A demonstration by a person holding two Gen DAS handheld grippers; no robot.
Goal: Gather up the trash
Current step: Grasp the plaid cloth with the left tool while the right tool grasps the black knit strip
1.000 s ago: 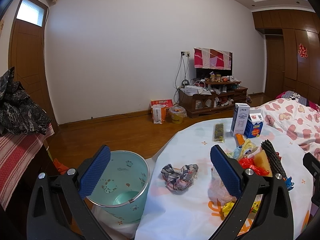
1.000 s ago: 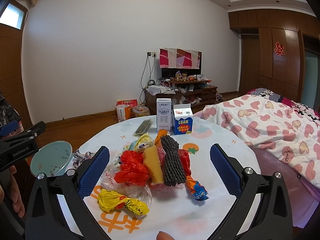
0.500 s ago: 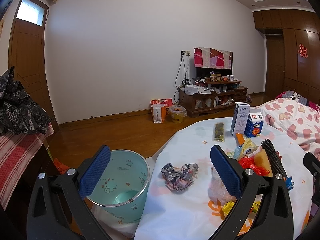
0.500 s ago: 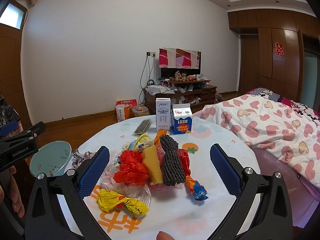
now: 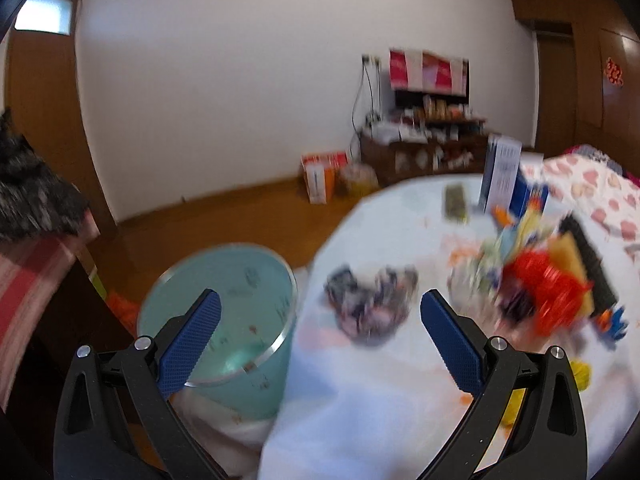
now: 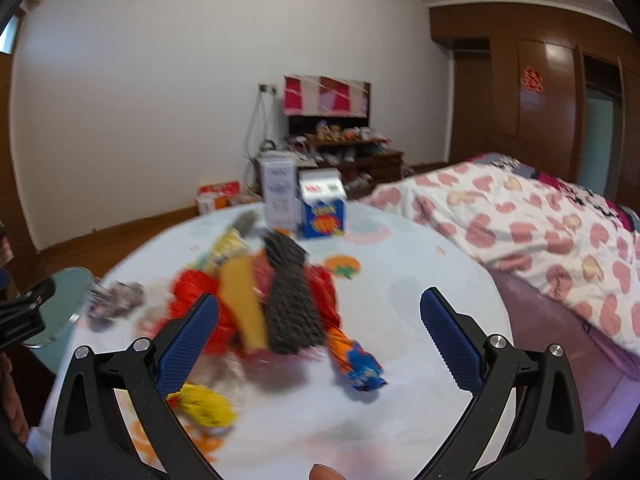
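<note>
While both views are smeared with motion blur, you're closing in on the trash pile point(image 6: 276, 300) with nothing gripped yet: left gripper point(image 5: 320, 320) is spread wide and empty, right gripper point(image 6: 318, 326) the same.

Where things sit: the pile is mid-table point(image 6: 400, 320), a tangle of red plastic bag point(image 6: 196, 292), yellow strip point(image 6: 244, 304) and dark mesh strip point(image 6: 292, 300) lying on or against each other. A blue-orange wrapper point(image 6: 360, 364) and a yellow wrapper point(image 6: 204, 400) lie loose at its near edge. The teal bin point(image 5: 224, 320) stands off the table's left edge, on the floor, beside the crumpled patterned scrap point(image 5: 372, 300).

Risks as I judge them:
- Pile is tangled. Pinch one strip and you'll likely drag neighbours, shedding bits on the way to the bin.
- Thin film and wrappers: pads may close on the tablecloth too, or slip off.
- Two cartons point(image 6: 304, 200) stand upright just behind the pile; an overshoot at this speed could tip them.
- Bin is below table level, partly hidden by your left finger point(image 5: 188, 344). Release early and it lands on the floor.
- The grippers share a tight space; watch for a clash.

Slow down before contact.
</note>
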